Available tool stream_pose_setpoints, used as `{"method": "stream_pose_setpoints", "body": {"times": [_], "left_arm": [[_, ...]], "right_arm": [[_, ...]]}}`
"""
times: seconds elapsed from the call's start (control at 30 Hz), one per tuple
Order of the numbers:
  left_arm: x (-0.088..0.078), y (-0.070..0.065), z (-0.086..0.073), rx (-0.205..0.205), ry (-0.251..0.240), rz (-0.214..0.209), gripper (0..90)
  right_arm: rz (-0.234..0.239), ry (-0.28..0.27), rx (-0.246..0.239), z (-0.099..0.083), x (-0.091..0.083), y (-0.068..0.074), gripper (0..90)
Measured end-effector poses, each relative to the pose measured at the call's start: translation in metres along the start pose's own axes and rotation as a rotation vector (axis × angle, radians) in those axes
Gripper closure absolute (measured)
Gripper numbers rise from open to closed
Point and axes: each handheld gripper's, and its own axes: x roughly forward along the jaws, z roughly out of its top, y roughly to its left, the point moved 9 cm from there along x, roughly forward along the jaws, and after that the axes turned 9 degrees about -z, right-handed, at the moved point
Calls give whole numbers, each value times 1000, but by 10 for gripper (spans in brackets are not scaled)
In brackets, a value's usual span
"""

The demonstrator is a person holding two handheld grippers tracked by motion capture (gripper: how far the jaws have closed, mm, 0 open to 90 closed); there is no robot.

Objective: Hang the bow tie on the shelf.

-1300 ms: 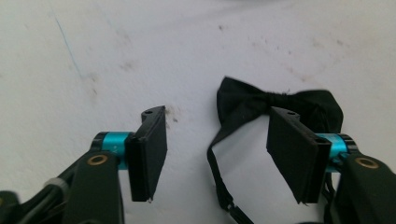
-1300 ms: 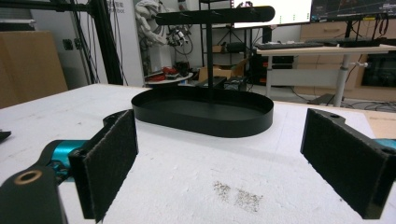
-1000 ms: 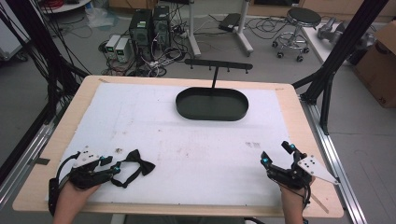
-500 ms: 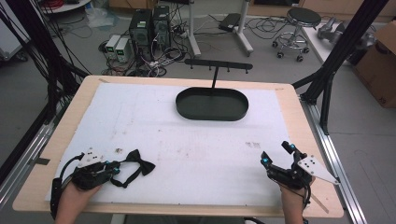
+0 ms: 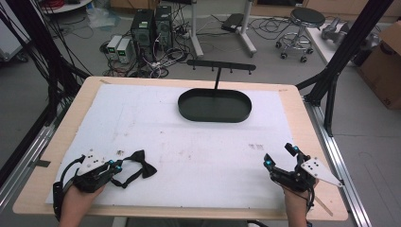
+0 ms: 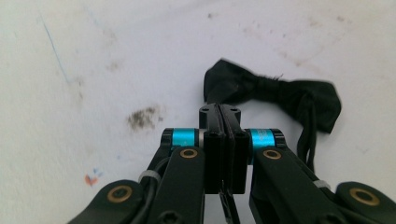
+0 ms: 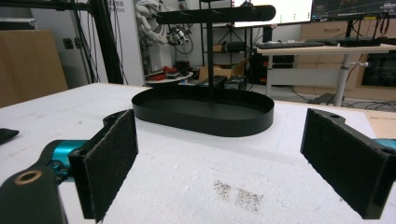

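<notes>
A black bow tie (image 5: 142, 164) lies on the white table cover near the front left, its thin strap (image 5: 124, 180) looping back toward my left gripper (image 5: 116, 164). That gripper has just been closing. In the left gripper view its jaws (image 6: 219, 112) are pressed together at the near wing of the bow tie (image 6: 280, 93), and a thin black strap runs between them lower down. My right gripper (image 5: 279, 154) rests at the front right, held by a hand. Its pads (image 7: 112, 163) stand wide apart with nothing between them (image 7: 219, 130).
A black oval tray (image 5: 215, 117) sits at the back middle of the table, with a black T-shaped hanger bar (image 5: 221, 66) rising from its far side; both appear ahead in the right gripper view (image 7: 205, 123). Dark smudges (image 7: 238, 193) mark the white cover.
The left gripper's jaws have come together at the bow tie's near wing. The left hand has edged slightly toward the bow tie. The right gripper has kept still.
</notes>
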Motion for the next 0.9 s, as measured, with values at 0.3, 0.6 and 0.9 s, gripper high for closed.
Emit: {"method": "stream_pose_setpoints", "body": {"times": [0.3,0.6,0.9], "left_arm": [[-11,-12,35,142,-149,82,878],[-23,-25,66,272,-262,164,879],[-21,-38,108,304,-444,204,880]], "right_arm": [[6,-1,1,1,0,2,101],[9,-18,2,6,-3,3,101],[15,-24,13,9,-4,3,101]]}}
